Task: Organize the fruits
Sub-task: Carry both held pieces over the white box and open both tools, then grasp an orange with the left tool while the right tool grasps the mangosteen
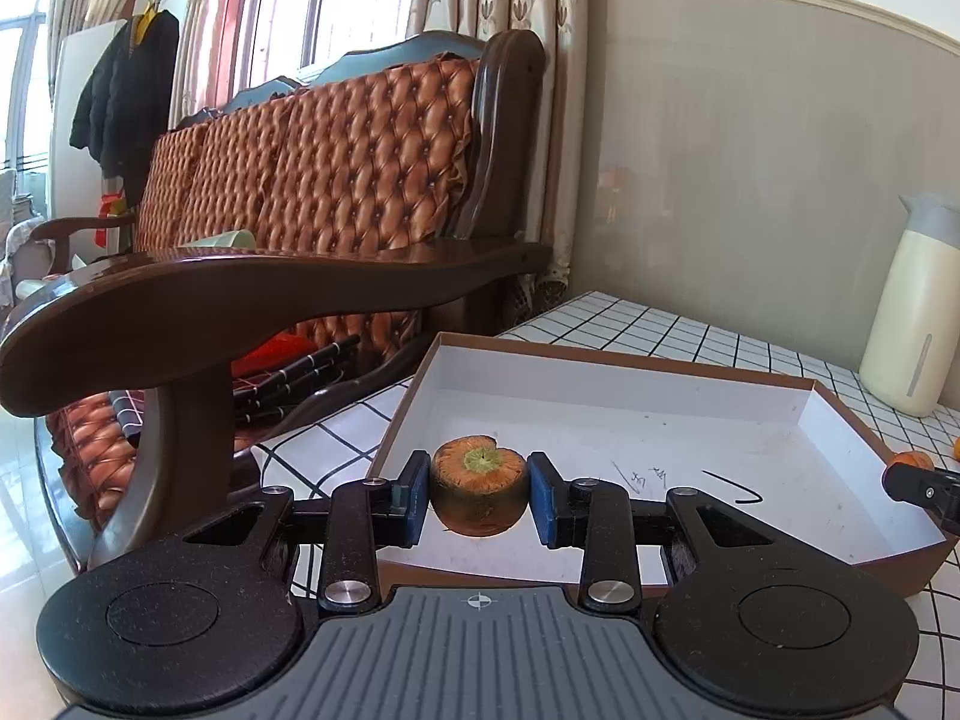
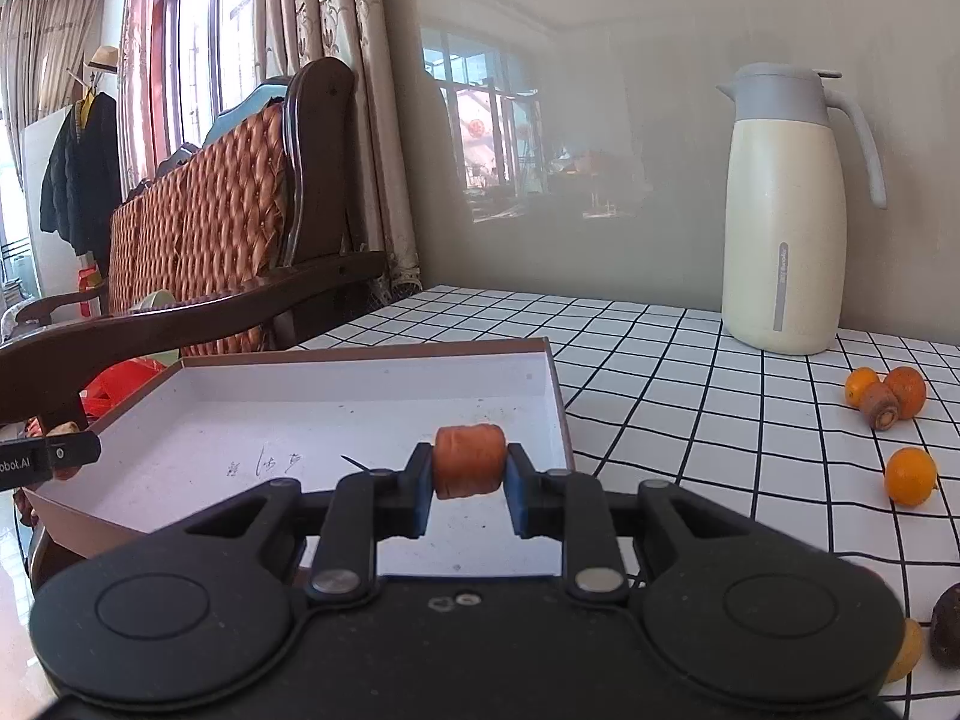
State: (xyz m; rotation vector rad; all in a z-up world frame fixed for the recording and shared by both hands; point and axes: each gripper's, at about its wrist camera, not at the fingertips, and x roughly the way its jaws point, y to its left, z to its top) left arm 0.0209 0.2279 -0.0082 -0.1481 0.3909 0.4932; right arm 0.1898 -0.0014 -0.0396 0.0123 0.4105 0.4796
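My left gripper (image 1: 478,495) is shut on a carrot top piece (image 1: 478,492), orange with a green stem scar, held over the near edge of a shallow brown box with a white inside (image 1: 660,438). My right gripper (image 2: 468,477) is shut on an orange carrot chunk (image 2: 469,461) over the box's near right corner (image 2: 360,408). The right gripper's tip with its chunk shows at the right edge of the left wrist view (image 1: 912,480). The left gripper's tip shows at the left edge of the right wrist view (image 2: 54,456).
On the checked tablecloth (image 2: 690,360) right of the box lie small oranges (image 2: 910,476), another carrot piece (image 2: 880,405) and a dark fruit (image 2: 947,624). A cream thermos jug (image 2: 786,210) stands at the back. A wooden sofa (image 1: 270,276) stands left of the table.
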